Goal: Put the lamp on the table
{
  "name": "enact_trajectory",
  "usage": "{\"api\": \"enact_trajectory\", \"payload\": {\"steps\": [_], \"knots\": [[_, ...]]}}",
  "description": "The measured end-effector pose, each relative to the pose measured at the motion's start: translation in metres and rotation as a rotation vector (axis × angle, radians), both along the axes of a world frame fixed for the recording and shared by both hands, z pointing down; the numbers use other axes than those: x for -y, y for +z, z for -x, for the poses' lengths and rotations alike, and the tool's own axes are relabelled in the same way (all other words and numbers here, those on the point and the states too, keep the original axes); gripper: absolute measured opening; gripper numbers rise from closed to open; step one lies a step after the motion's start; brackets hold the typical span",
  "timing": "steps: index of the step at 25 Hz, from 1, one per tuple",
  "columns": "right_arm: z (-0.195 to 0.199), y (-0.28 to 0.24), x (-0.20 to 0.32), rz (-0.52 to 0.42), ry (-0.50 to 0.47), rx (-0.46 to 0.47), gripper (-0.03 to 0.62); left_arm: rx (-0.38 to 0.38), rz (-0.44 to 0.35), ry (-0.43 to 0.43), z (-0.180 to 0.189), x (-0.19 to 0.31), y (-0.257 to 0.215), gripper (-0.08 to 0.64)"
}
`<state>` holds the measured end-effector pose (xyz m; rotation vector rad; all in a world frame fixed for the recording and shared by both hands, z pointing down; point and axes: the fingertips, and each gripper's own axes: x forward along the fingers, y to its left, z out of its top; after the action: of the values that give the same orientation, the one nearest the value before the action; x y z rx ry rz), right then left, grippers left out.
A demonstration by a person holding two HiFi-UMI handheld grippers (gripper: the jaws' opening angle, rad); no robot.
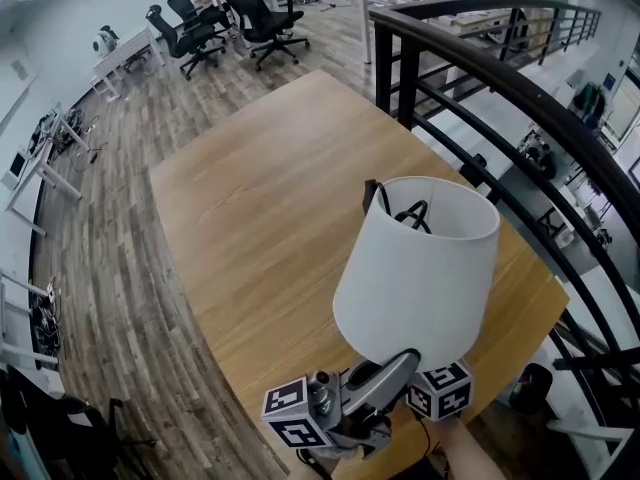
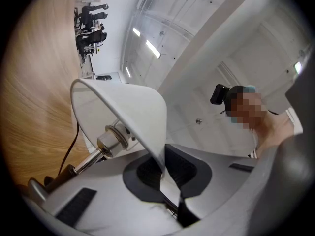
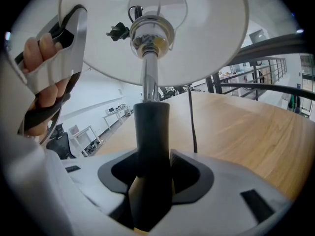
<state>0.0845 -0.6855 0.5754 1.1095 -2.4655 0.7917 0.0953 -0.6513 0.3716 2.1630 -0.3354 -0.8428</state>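
The lamp [image 1: 415,268] hangs in the air at the lower right of the head view, over the near corner of the table [image 1: 260,198] and not yet set down. The right gripper [image 3: 152,166] is clamped on its dark stem [image 3: 151,127], bearing the weight, while the left gripper [image 2: 165,173] pinches the thin rim of the white shade [image 2: 123,107] between nearly closed jaws. To do this well, I would keep the stem upright, carry the lamp further in from the table's edge, and lower it until the base, which no view shows, sits flat. The pinch on the shade should stay light so the rim does not bend. The cord [image 3: 192,122] dangles beside the stem and could catch under the base. A dark railing [image 1: 480,68] runs close along the right side; office chairs [image 1: 225,18] stand far off at the upper left.
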Motion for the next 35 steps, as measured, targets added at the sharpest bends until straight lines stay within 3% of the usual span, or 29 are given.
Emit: {"api": "enact_trajectory", "payload": {"steps": [29,35], "knots": [[0.001,0.010,0.007,-0.017,0.002,0.002,0.206,0.013,0.001,-0.015,0.000,0.001,0.014,0.029],[-0.006,0.013,0.002,-0.068,0.024,-0.019,0.209,0.007,0.003,-0.031,0.002,-0.003,0.015,0.029]]}}
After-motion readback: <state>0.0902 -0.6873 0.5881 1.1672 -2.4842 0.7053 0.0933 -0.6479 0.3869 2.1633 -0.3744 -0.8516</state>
